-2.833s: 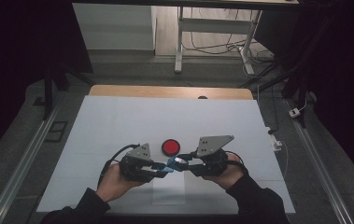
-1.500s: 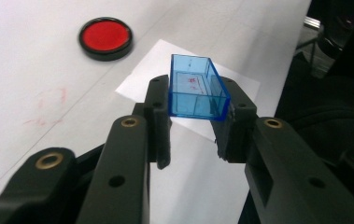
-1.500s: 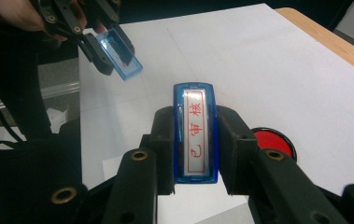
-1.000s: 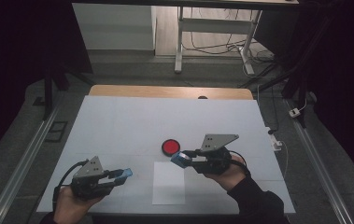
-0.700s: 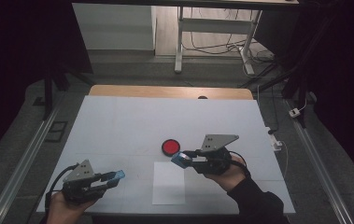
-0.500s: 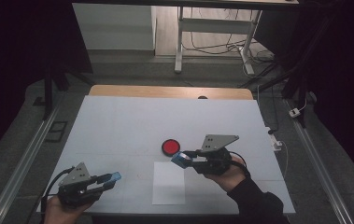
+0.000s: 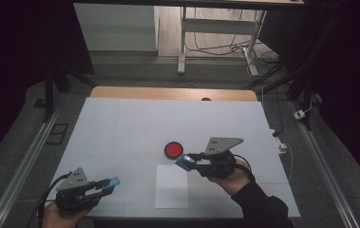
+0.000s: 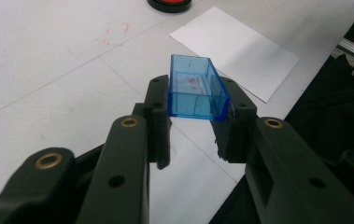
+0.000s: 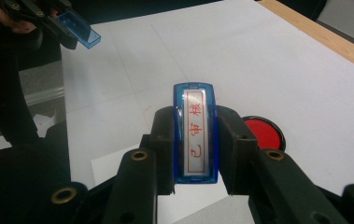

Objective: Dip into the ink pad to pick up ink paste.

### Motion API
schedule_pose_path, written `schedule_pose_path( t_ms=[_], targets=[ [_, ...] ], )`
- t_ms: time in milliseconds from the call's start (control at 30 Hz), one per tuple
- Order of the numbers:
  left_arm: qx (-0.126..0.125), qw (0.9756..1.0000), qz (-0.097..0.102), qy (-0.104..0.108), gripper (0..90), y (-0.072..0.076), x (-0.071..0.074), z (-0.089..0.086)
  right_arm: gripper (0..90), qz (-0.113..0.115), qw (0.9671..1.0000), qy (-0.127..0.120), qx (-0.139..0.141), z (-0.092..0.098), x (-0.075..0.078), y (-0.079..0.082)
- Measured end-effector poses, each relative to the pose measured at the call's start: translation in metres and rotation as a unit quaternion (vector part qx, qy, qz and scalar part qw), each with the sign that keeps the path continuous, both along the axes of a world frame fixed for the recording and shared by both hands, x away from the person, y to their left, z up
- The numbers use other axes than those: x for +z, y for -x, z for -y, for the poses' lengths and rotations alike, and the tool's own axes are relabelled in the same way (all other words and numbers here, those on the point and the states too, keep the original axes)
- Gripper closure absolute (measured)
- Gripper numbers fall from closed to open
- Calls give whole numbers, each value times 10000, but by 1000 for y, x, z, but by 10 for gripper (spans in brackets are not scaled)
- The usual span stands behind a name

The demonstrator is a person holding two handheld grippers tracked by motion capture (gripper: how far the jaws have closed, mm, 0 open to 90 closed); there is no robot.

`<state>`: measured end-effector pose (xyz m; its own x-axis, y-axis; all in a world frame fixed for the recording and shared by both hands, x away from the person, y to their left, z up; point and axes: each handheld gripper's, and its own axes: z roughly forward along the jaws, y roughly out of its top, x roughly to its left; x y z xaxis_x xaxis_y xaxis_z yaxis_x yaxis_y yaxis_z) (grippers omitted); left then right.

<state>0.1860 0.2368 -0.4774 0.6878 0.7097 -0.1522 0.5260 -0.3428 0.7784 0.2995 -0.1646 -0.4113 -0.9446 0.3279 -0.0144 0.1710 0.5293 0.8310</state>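
The jaws of the left gripper (image 8: 195, 116) are clamped on a clear blue cap (image 8: 195, 88), which is held by its two long sides. The cap is a small rectangular shell of see-through blue plastic, hollow, with faint red smudges seen through its wall. In the high view the left gripper (image 7: 102, 186) is seen near the front left corner of the bench (image 7: 120, 123), with the cap (image 7: 113, 181) sticking out toward the middle.

The jaws of the right gripper (image 9: 195, 140) are closed on a stamp (image 9: 195, 135), gripped by its long sides. The stamp is a narrow blue block with rounded ends; its face is turned toward the camera and is seen as a pale strip inside a thin red frame, with red characters set in a single line. In the high view the right gripper (image 7: 189, 164) is held above the bench, with the stamp (image 7: 184, 162) at its tip, just above the upper right corner of a white sheet of paper (image 7: 171, 186).

A round red ink pad (image 7: 173, 149) in a black dish is seen lying on the bench just beyond the paper and close to the stamp. The cap and the stamp are kept well apart, with the paper between them.
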Motion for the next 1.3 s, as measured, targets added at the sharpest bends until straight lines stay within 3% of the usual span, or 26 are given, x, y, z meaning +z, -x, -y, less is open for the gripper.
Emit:
schedule_pose_path(
  t_ms=[133, 733, 1300],
  targets=[
    [-19, 9999, -23, 106, 685, -1, 0, -2, 697, -18, 10000, -29, -72, -1, 0, -3],
    [62, 10000, -16, -44, 685, -1, -1, -4, 697, -29, 9994, 209, -278, -14, -11, -22],
    [70, 9998, -69, -157, 684, -2, -1, -1, 697, -150, 9969, 382, -676, -29, -26, -56]
  ],
)
